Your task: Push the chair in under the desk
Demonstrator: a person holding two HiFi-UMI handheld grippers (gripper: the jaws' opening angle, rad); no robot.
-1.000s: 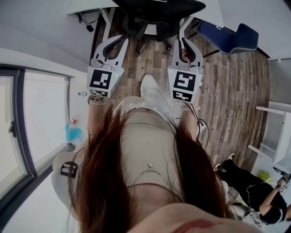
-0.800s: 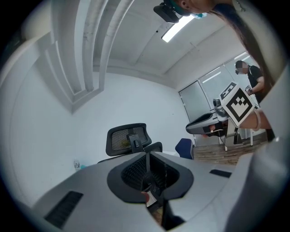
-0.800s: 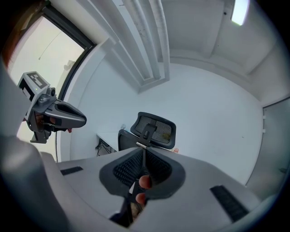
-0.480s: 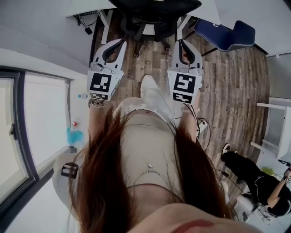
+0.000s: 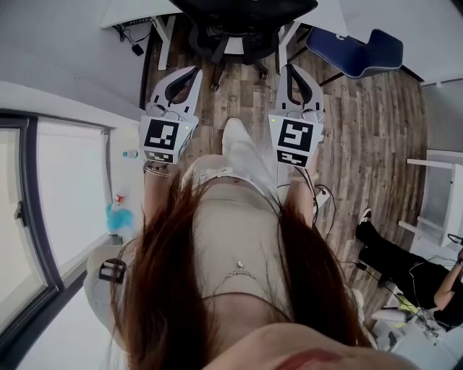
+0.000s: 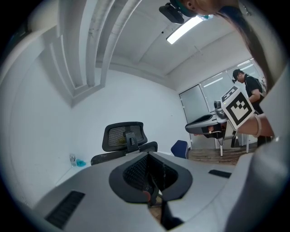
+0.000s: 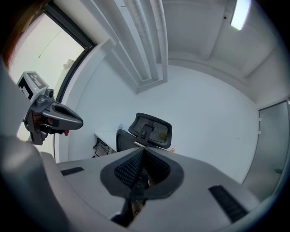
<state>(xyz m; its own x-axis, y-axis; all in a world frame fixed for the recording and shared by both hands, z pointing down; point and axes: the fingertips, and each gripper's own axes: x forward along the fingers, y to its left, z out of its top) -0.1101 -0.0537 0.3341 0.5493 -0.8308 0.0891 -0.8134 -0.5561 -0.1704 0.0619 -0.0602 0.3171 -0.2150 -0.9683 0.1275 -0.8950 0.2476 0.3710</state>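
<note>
A black mesh office chair stands at the top of the head view, its seat partly under the white desk. Both grippers hang side by side over the wood floor, short of the chair and apart from it. My left gripper is shut with nothing between its jaws, and so is my right gripper. The chair's headrest shows straight ahead in the left gripper view beyond the shut left gripper. Beyond the shut right gripper, the chair stands beside the desk.
A blue chair stands right of the desk. A seated person and a white shelf are at the right. By the left wall are a water bottle, a blue object and a glass door. Cables hang under the desk.
Both pairs of jaws have closed the last small gap. The grippers sit slightly lower in the head view and the chair slightly higher. The seated person's legs have shifted.
</note>
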